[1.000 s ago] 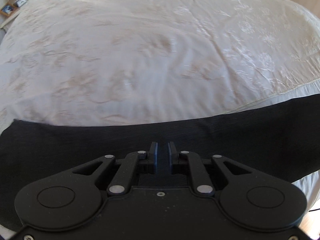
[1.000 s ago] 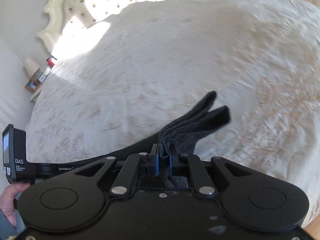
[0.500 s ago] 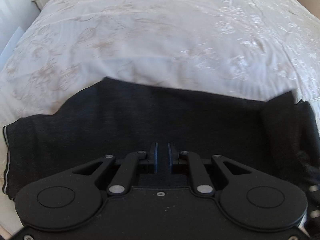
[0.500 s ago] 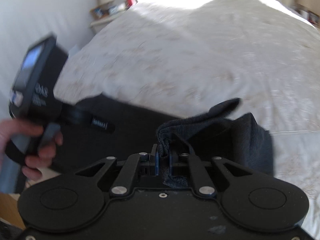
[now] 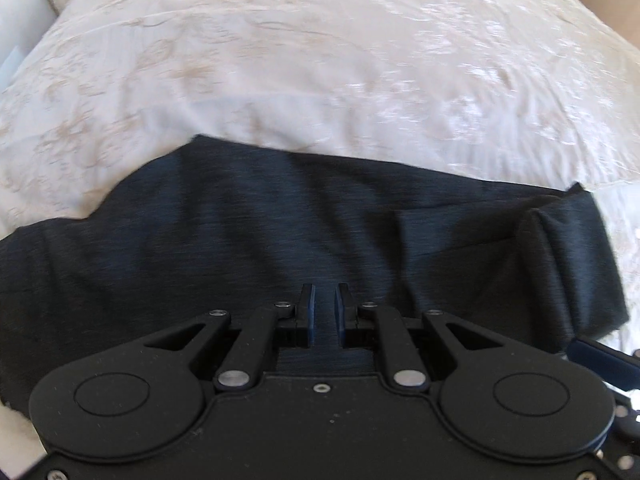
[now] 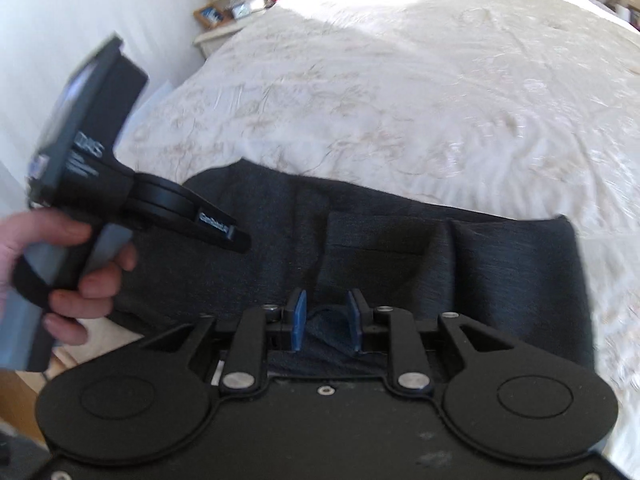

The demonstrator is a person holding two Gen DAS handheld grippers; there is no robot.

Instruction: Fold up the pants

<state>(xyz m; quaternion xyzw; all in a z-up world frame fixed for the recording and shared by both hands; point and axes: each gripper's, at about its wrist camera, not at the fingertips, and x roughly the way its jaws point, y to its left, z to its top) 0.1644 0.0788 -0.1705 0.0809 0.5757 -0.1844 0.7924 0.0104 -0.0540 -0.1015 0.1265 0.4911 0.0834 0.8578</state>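
Dark charcoal pants (image 5: 304, 232) lie folded across the near edge of a white embroidered bedspread (image 5: 320, 64). My left gripper (image 5: 324, 312) is low over the pants with its jaws a small gap apart, pant fabric running between them. My right gripper (image 6: 326, 316) has its jaws spread, a hump of pant cloth (image 6: 326, 328) lying loose between them. The pants (image 6: 400, 264) show a doubled layer at their right end. The left gripper's body (image 6: 120, 184), held by a hand, shows at the left of the right wrist view.
A nightstand (image 6: 224, 20) with a lamp and picture frames stands beside the bed at the far left. The bedspread (image 6: 400, 100) stretches away beyond the pants. A wood floor strip (image 6: 24, 396) shows below the bed edge.
Both grippers moved down to the bed and laid the pants' end over the rest. The right gripper's jaws opened and released the cloth they held. The left gripper's jaws widened slightly.
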